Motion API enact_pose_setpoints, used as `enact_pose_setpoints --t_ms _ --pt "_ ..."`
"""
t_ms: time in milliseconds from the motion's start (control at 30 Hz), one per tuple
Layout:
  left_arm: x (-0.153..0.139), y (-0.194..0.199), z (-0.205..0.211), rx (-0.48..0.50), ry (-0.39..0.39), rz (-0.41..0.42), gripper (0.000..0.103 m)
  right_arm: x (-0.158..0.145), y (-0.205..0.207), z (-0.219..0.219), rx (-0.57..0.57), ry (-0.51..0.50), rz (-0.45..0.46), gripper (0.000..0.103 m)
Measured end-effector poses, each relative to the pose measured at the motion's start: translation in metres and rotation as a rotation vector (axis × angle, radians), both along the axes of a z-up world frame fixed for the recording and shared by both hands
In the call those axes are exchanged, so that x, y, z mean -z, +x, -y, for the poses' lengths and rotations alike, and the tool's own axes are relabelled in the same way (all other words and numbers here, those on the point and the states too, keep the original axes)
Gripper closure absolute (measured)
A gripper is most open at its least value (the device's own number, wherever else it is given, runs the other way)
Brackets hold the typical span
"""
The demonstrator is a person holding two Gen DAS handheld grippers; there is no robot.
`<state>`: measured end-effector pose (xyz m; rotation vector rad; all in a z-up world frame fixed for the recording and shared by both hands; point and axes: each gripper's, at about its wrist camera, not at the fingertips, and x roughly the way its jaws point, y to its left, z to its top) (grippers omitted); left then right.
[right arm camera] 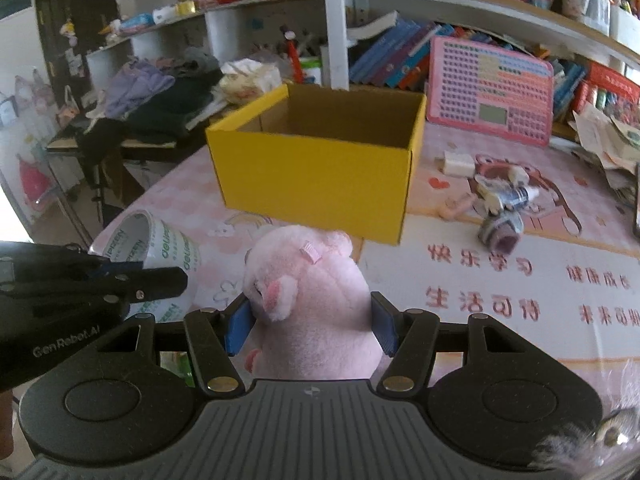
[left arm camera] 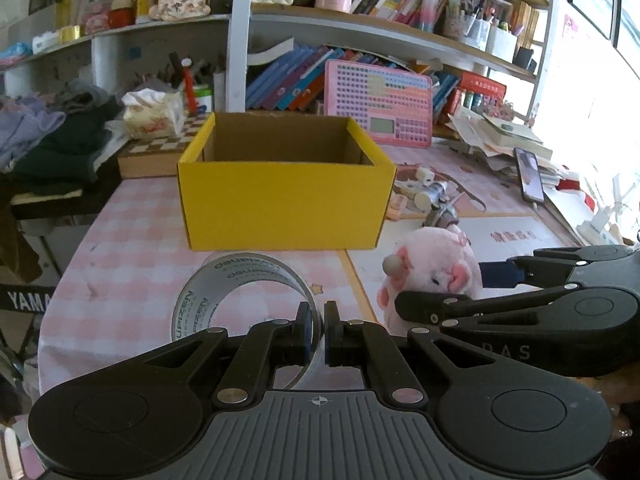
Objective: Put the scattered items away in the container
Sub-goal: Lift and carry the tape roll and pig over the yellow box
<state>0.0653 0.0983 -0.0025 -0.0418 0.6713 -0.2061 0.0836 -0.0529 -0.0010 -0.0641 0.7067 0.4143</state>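
The yellow cardboard box (left arm camera: 282,204) sits open on the pink checked table mat (left arm camera: 128,264), and the part of its inside that shows looks brown and bare. In front of it, close to the cameras, are 2 of the loose things. The roll of clear tape (left arm camera: 240,296) stands on its edge, with "deli" printed on it. The left gripper (left arm camera: 317,334) has its 2 fingers pressed on the tape's thin wall, 1 inside the ring and 1 outside. Just beside the tape on the right is the pink plush pig (right arm camera: 308,300). The right gripper (right arm camera: 312,330) has its blue pads (right arm camera: 239,330) squeezed against both sides of the pig's soft body. In the left wrist view the pig (left arm camera: 434,274) looks to be sitting on the mat, though its bottom is hidden. More small things lie to the right of the box: a white charger plug (right arm camera: 458,163), a squeezed tube (right arm camera: 506,196) and a small roll of patterned tape (right arm camera: 502,234). A pink button board (right arm camera: 490,90) leans against the bookshelf (left arm camera: 400,24) behind the box. A phone (left arm camera: 530,176) lies far right
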Motion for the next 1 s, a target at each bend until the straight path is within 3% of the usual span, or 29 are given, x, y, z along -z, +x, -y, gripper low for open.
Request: enact_pose_setpoints --t_ms 300,733,867,1000 --pt "-0.023 0.030 0.003 -0.021 0.043 0.088 0.099 -0.022 0.035 0.001 -0.029 0.028 0.099 0.045" --pt "-0.064 0.122 0.011 0.014 0.087 0.207 0.098 -0.071 0.132 0.013 -0.064 0.079 0.236 0.045" --pt "-0.063 0.161 0.016 0.029 0.126 0.197 0.098 -0.069 0.169 0.010 -0.089 0.052 0.242 0.045" --pt "-0.049 0.203 0.013 0.019 0.118 0.127 0.098 -0.052 0.210 0.004 -0.097 0.012 0.201 0.045"
